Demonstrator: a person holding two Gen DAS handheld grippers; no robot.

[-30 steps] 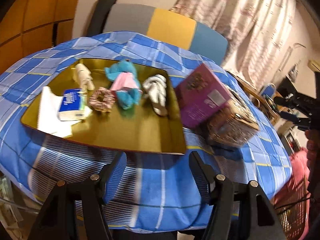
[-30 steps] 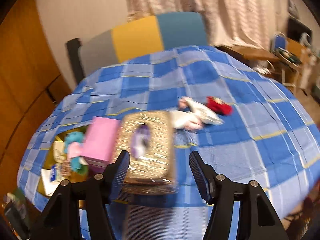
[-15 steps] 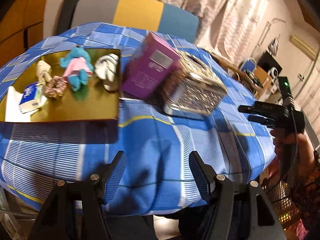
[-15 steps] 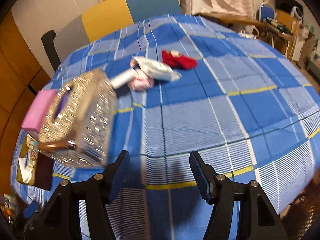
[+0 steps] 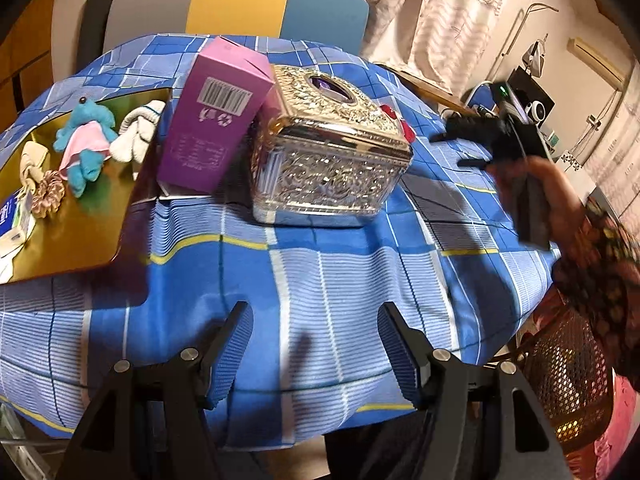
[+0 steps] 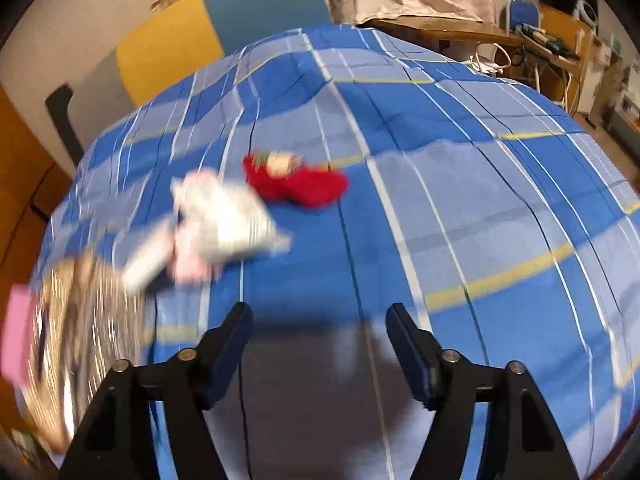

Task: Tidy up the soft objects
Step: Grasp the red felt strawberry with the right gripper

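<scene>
Nearest the right gripper (image 6: 318, 350) only the blue checked cloth of the surface (image 6: 460, 208) is seen; its jaws are opening with nothing between them. Ahead and to its left lie a blurred white soft bundle (image 6: 228, 224) and, beyond it, a red fabric toy (image 6: 298, 186) — a reach for one is judged the step in hand. The next move calls for descent and closing. The left gripper (image 5: 316, 350) is released, empty. Only its view shows the gold tray (image 5: 76, 232) far left, already holding a blue plush toy (image 5: 86, 140).

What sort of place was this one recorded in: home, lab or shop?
Most likely a lived-in home room. A table under a blue checked cloth has a colour-block chair behind it, patterned curtains hang along the wall, and a cluttered desk stands in the background.
</scene>
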